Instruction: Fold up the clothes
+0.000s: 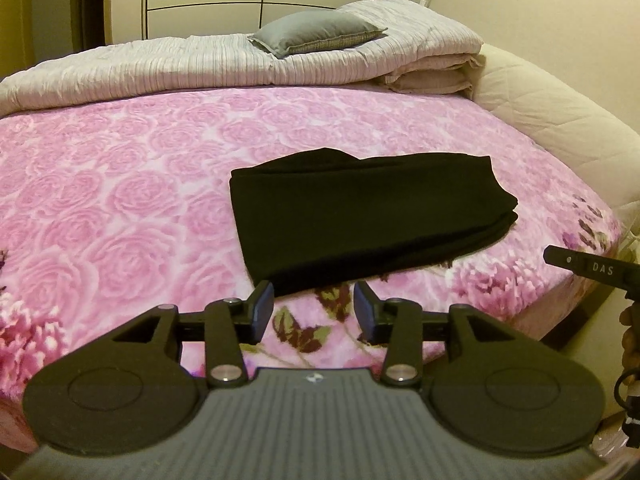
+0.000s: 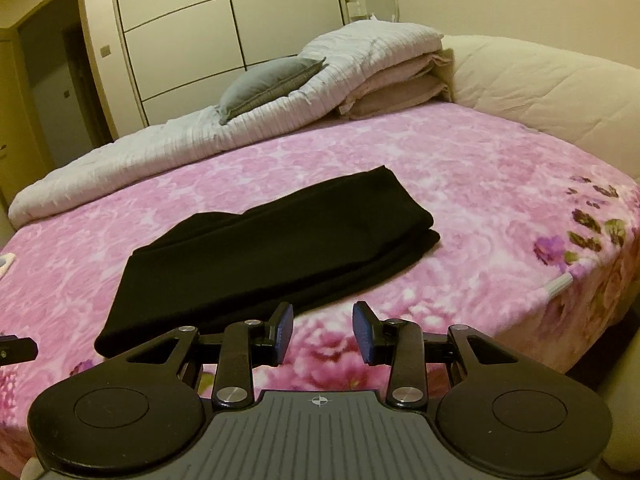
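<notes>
A black garment [image 1: 360, 216] lies folded into a thick rectangle on the pink rose-print blanket [image 1: 120, 200]; it also shows in the right wrist view [image 2: 272, 252]. My left gripper [image 1: 314, 310] is open and empty, just short of the garment's near edge, above the blanket. My right gripper [image 2: 322, 330] is open and empty, near the garment's near right edge, above the blanket [image 2: 480, 208]. A part of the right gripper's body shows at the right edge of the left wrist view [image 1: 588, 266].
A folded grey-white quilt [image 1: 200, 60] with a grey pillow [image 1: 316, 34] lies along the far side of the bed. A beige padded headboard [image 1: 540, 100] curves round the right. The bed's edge [image 2: 560, 280] drops off at the right. A wardrobe [image 2: 200, 32] and a doorway [image 2: 52, 80] stand behind.
</notes>
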`<action>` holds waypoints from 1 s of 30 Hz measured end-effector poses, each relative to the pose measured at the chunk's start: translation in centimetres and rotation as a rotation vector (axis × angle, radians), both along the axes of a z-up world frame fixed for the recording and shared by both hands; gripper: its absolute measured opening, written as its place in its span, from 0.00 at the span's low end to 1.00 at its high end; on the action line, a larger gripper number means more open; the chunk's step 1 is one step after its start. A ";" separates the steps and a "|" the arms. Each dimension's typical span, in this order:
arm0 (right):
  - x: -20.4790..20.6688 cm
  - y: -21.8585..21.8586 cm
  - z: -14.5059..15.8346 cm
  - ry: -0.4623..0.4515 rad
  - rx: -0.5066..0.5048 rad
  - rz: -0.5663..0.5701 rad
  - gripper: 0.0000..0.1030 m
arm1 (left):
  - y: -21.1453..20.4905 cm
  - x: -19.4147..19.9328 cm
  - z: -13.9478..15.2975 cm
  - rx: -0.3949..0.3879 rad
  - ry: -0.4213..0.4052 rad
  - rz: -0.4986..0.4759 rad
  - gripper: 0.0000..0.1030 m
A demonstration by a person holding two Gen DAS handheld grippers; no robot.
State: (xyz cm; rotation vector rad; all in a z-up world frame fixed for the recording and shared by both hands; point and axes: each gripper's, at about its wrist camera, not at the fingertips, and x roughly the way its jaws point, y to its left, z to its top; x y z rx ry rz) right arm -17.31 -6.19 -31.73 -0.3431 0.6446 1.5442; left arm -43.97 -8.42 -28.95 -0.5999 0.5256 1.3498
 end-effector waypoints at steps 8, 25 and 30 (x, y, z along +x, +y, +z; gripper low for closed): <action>0.4 0.9 -1.4 0.005 -0.052 -0.021 0.36 | 1.0 -2.2 -2.6 -0.054 -0.190 0.023 0.45; 7.2 7.9 -7.4 0.280 -0.201 -0.168 0.36 | 7.9 -11.0 -16.0 -0.161 -0.991 0.533 0.47; 10.2 10.7 -8.6 0.480 -0.178 -0.229 0.36 | 9.2 -10.0 -16.4 -0.121 -0.967 0.501 0.48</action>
